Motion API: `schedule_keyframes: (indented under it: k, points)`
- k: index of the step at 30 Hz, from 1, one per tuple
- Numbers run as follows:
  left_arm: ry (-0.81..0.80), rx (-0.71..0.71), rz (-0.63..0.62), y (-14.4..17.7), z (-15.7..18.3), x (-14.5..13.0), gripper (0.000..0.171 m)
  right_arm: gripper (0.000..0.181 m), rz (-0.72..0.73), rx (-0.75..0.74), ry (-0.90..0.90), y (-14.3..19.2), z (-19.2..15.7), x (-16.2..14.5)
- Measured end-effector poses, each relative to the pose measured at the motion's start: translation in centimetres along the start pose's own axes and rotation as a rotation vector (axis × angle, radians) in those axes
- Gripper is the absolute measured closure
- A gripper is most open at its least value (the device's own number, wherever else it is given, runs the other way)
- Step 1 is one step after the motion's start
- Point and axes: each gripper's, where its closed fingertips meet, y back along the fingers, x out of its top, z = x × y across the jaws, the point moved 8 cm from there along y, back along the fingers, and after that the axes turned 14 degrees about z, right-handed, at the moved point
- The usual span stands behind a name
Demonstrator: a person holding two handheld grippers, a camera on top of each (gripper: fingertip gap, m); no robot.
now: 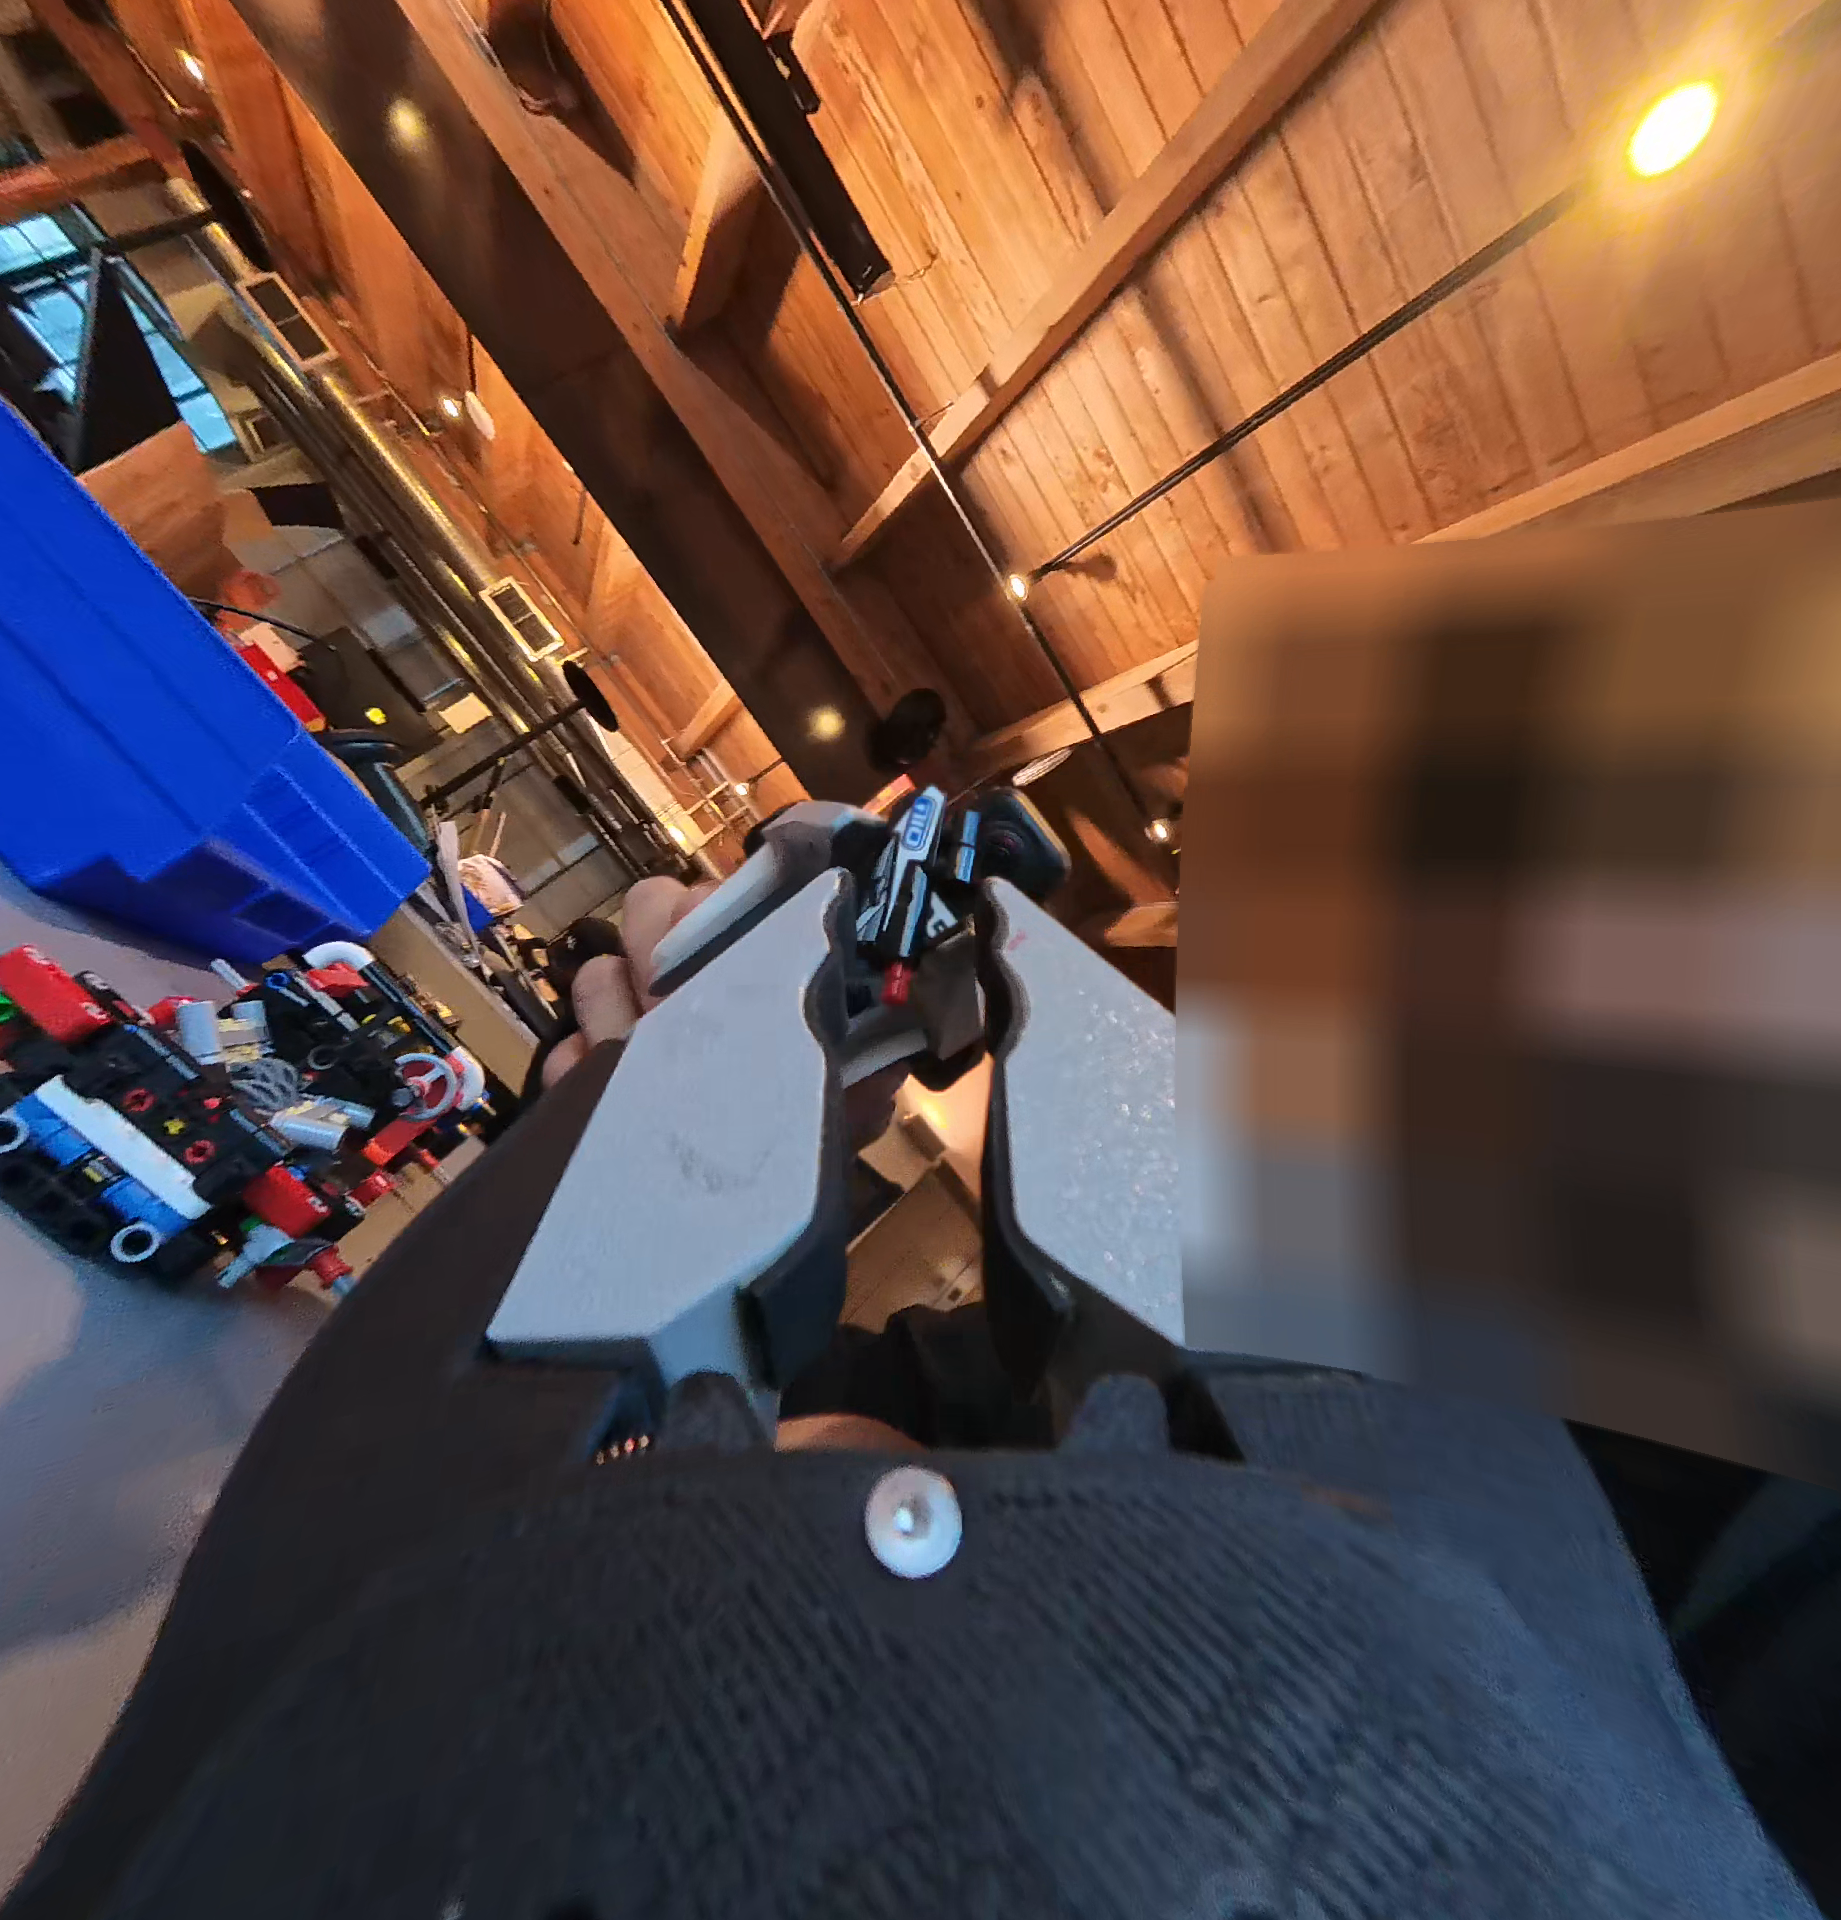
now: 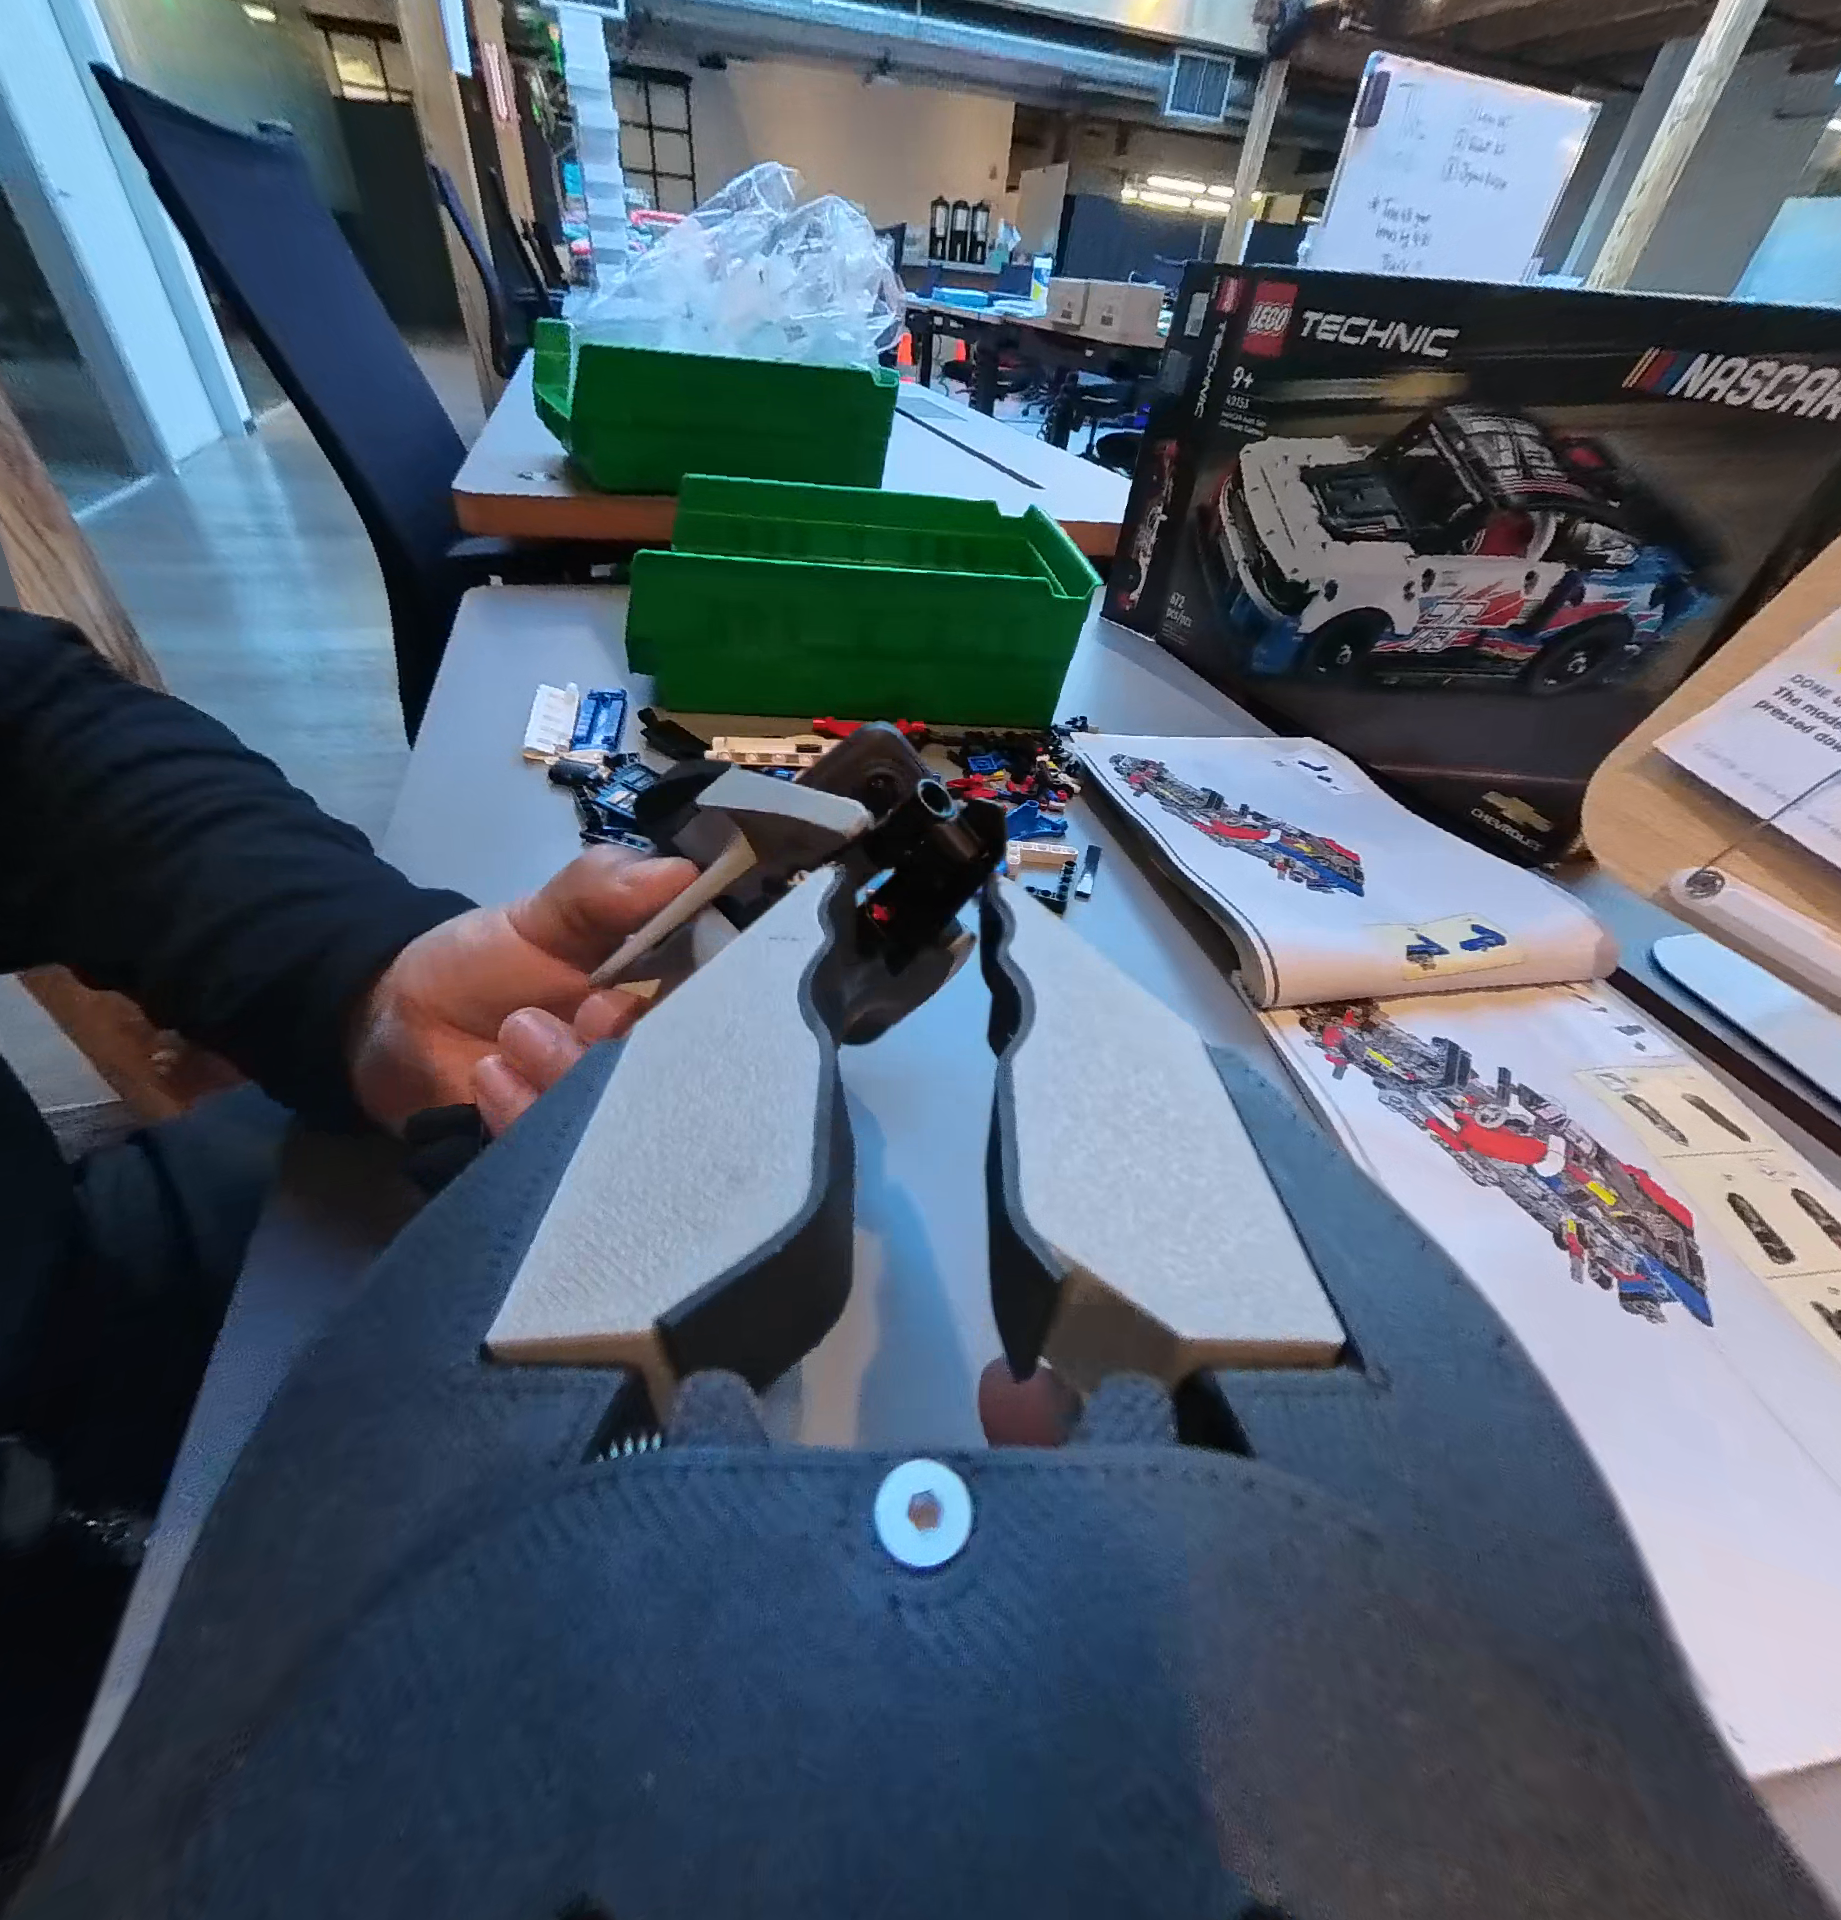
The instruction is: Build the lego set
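Observation:
In the left wrist view, my left gripper (image 1: 911,914) points up toward the ceiling and is shut on a small black lego sub-assembly (image 1: 911,883) with white and blue stickers. In the right wrist view, my right gripper (image 2: 911,894) closes on the same black sub-assembly (image 2: 931,857) from the opposite side, above the table. The left gripper's grey finger (image 2: 791,821) shows just left of the piece, held by a hand (image 2: 500,987). The partly built car chassis (image 1: 137,1132), black with red, blue and white parts, lies on the table at the left.
A blue bin (image 1: 116,675) stands behind the chassis. Two green bins (image 2: 854,623) (image 2: 729,416), the set's box (image 2: 1518,540), an open instruction booklet (image 2: 1331,883) and several loose parts (image 2: 1009,779) lie on the grey table (image 2: 480,790). A dark chair (image 2: 303,343) stands at the left.

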Motion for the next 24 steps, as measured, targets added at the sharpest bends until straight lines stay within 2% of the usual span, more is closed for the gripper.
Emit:
schedule_keyframes:
  k: [1, 8, 13, 16, 21, 24]
  points:
    - [0.000, 0.005, -0.006, 0.0, -0.1, 0.0, 0.152, 0.161, 0.000, -0.003, 0.015, 0.1, 0.0, -0.1]
    - [-0.020, 0.114, -0.079, 0.7, -1.1, -0.2, 0.150, 0.161, -0.062, -0.034, 0.059, 0.9, 0.0, -1.5]
    - [-0.110, 0.226, -0.188, 1.1, -1.6, -0.2, 0.148, 0.162, -0.127, -0.039, 0.086, 1.4, 0.0, -2.7]
    - [-0.182, 0.295, -0.262, 1.5, -1.6, -0.1, 0.149, 0.164, -0.190, -0.043, 0.167, 1.6, -0.2, -3.1]
    - [-0.268, 0.473, -0.437, 2.8, -1.8, 0.2, 0.149, 0.165, -0.341, -0.012, 0.297, 1.5, -1.1, -4.6]
    - [-0.454, 0.566, -0.616, 4.0, -1.3, 0.7, 0.146, 0.165, -0.492, 0.079, 0.356, 1.4, -2.2, -6.3]
